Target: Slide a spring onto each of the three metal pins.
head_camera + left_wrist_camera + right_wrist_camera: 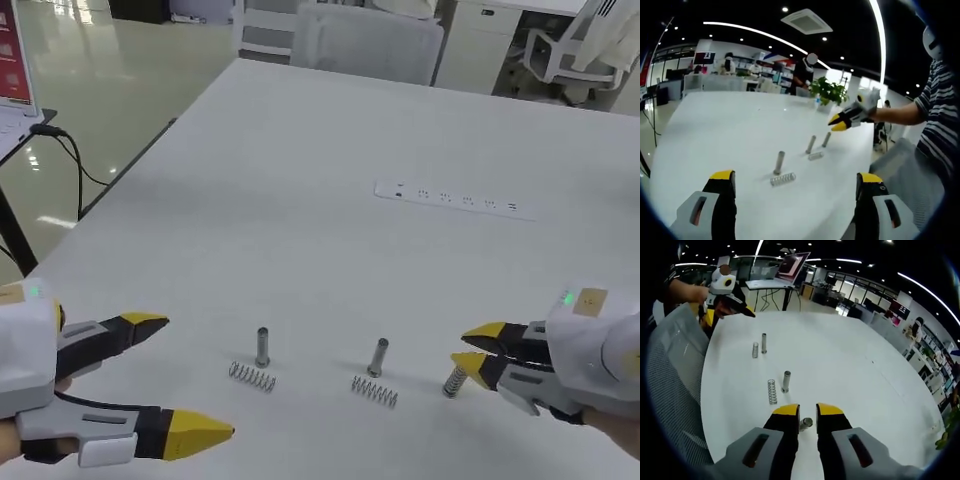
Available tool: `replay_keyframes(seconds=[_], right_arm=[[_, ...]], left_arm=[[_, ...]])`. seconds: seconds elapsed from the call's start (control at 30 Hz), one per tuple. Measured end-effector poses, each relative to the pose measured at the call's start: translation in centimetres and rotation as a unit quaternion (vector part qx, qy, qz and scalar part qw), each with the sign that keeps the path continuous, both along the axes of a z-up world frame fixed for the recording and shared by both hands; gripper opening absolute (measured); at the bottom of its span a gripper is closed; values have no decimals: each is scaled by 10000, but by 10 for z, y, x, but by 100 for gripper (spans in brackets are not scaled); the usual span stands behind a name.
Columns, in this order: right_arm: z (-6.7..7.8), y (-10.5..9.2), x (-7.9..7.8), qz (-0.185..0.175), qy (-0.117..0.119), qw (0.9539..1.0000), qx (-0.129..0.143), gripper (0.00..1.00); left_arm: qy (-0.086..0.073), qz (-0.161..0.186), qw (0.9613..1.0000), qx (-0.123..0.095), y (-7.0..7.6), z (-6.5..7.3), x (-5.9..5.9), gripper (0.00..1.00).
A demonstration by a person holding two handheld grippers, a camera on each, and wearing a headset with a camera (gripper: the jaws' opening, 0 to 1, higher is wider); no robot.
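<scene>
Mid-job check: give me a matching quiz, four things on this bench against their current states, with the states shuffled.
Things:
1. left gripper
2. right gripper
3. middle pin
4. power strip

States:
A. lies flat, far back on the table
B. jaws wide apart, nothing between them
C. upright and bare, with a spring lying beside it
D. jaws closed on the third pin

Pairs: 1-B; 2-D; 3-C; 4-A

Two bare upright pins [262,346], loose springs [251,376] beside; third pin [455,381] spring-sleeved, tilted.
</scene>
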State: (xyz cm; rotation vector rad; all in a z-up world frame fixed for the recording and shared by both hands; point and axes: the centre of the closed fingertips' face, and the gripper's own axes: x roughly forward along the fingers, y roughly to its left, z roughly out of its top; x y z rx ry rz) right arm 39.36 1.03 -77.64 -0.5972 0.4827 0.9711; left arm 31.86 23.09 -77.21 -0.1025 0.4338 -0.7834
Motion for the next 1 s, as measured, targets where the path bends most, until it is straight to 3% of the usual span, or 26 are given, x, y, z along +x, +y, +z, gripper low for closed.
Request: replay_keyframes(seconds=[0.4,1.0], right_arm=[[2,28,-18,352,108,9993,93,11],[-19,55,-33,664,349,9972,50,10]], left_arm=[[-32,-42,10000,20,-2,3,0,98],[-8,-48,10000,52,-2,2,-3,97]])
